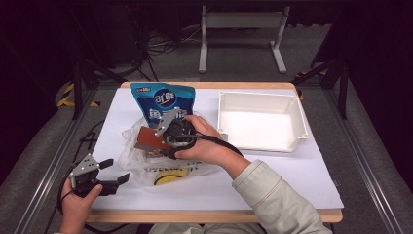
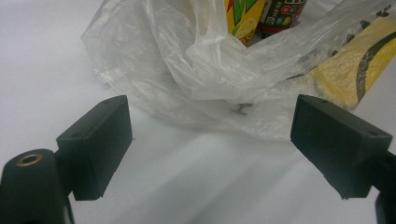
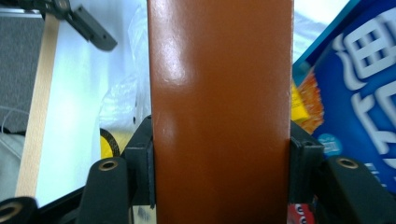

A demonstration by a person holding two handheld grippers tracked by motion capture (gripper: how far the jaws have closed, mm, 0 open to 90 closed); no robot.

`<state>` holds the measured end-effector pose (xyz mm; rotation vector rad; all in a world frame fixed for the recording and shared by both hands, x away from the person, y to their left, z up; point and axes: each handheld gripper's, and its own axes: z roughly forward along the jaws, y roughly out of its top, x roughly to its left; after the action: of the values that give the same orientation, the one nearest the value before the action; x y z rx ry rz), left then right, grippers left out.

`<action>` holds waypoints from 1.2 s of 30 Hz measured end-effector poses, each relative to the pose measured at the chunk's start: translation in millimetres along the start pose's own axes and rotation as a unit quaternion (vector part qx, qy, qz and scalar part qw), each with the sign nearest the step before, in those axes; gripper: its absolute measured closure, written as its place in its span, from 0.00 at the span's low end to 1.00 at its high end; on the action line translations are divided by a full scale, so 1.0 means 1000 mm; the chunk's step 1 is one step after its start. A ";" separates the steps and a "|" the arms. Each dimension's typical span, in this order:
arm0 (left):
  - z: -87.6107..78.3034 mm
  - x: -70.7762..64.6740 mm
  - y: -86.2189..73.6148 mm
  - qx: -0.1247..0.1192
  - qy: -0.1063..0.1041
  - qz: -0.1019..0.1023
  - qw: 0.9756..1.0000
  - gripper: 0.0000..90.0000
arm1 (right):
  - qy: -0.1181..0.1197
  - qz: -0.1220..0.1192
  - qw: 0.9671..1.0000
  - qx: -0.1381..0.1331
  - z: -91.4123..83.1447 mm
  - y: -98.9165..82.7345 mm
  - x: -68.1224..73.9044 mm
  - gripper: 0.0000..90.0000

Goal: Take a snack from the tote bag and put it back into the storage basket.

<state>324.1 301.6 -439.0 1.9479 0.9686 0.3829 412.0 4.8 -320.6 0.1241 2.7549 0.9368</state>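
My right gripper (image 1: 158,140) is shut on a flat brown box (image 1: 146,136), held a little above a crumpled clear plastic bag (image 1: 129,156) in the middle of the table. In the right gripper view the brown box (image 3: 219,93) stands upright, with both pads of that gripper (image 3: 219,158) pressed on its sides. My left gripper (image 1: 114,171) is open near the table's front left corner, just short of the bag. Its jaws (image 2: 210,135) stand wide apart with nothing between them, facing the plastic bag (image 2: 210,70).
A blue snack bag (image 1: 163,100) lies behind the plastic bag. A white tray (image 1: 292,141) stands at the right. Inside the plastic bag are a yellow pack (image 2: 355,60), a yellow carton (image 2: 243,18) and a dark bottle (image 2: 280,14).
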 end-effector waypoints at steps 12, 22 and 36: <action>0.002 0.000 0.001 -0.001 0.000 0.000 1.000 0.15 | -0.012 -0.003 0.998 -0.066 -0.018 0.003 -0.004 0.48; 0.003 0.001 0.001 -0.002 -0.002 0.000 1.000 0.15 | -0.004 0.017 0.996 -0.091 -0.034 0.000 -0.010 0.48; -0.001 0.004 0.000 -0.009 -0.004 -0.007 1.000 0.05 | 0.002 0.026 0.996 -0.084 -0.064 -0.016 -0.023 0.48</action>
<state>326.3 304.6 -438.6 1.9236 0.9696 0.3740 418.7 -49.1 -277.2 0.1670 2.6752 1.1779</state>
